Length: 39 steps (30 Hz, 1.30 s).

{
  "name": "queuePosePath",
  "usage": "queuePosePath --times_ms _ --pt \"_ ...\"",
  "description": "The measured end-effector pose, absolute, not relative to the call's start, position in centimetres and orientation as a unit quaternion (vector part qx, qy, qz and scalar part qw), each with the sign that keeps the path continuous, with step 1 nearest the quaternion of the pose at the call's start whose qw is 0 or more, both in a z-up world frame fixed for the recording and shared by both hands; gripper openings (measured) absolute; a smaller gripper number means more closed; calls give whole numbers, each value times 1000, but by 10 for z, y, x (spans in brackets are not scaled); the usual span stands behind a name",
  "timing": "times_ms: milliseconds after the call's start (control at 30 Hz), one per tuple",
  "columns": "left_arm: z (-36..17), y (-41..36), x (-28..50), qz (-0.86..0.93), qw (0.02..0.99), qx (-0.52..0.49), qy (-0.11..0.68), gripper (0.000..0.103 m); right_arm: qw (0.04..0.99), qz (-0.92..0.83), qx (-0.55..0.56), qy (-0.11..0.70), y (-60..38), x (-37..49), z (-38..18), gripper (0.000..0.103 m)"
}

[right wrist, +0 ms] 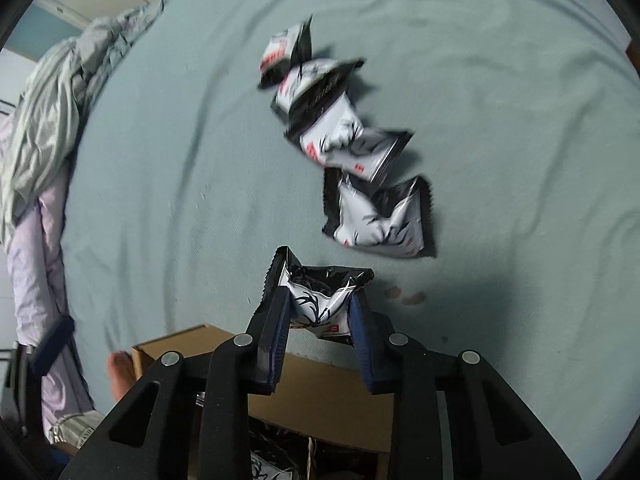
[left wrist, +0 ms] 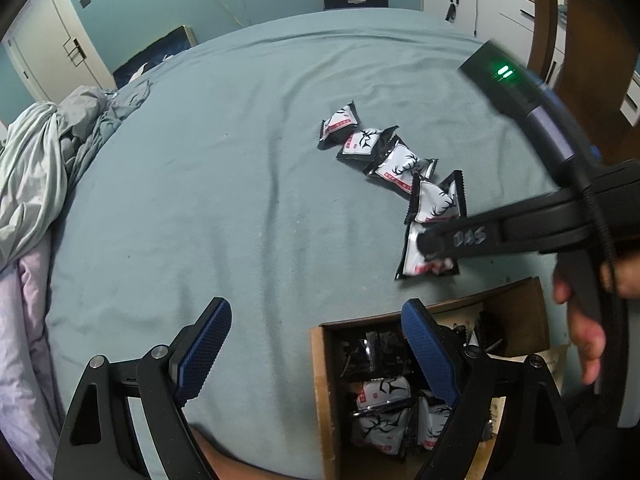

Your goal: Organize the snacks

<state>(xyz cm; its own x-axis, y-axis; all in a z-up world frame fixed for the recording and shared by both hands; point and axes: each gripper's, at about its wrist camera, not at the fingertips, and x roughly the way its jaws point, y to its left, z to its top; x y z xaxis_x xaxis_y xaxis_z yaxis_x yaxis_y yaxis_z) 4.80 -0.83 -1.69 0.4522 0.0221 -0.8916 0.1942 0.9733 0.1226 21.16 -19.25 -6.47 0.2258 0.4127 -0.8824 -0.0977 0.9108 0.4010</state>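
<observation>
The cardboard box [left wrist: 326, 400] at the bed's [left wrist: 240, 160] near edge holds several snack packets [left wrist: 382, 394]. Right tongs [right wrist: 320, 312] pinch one packet [right wrist: 316, 292]; left tongs [left wrist: 316, 344] gape empty.

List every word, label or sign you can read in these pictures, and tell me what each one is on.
"DAS": handwritten in pale marker on the black finger of the right gripper, seen from the left wrist.
Red label strips on the black-and-white foil snack packets: too small and blurred to read.
Antler drawing on the packets: a picture, no words.
Two green lights on the black handheld unit: no text.
Brown cardboard box: no print visible.
</observation>
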Motion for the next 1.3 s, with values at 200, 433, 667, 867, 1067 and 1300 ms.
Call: queuePosePath --times_ms 200,433,667,867,1067,1300 --pt "-15 -3 56 -40 852 103 511 88 804 149 202 539 -231 183 -32 27" --pt "-16 7 89 -45 862 84 498 88 836 157 248 464 -267 99 10 27" --pt "-32 -9 142 -71 859 88 500 88 845 135 244 457 -285 39 -14 27" --pt "-49 -43 199 -74 855 112 500 91 834 147 238 477 -279 41 -27 27" --pt "-74 -66 255 -60 850 114 511 93 827 142 244 487 -280 49 -38 27" --pt "-95 -61 295 -55 817 64 570 88 821 160 283 470 -291 57 -37 27"
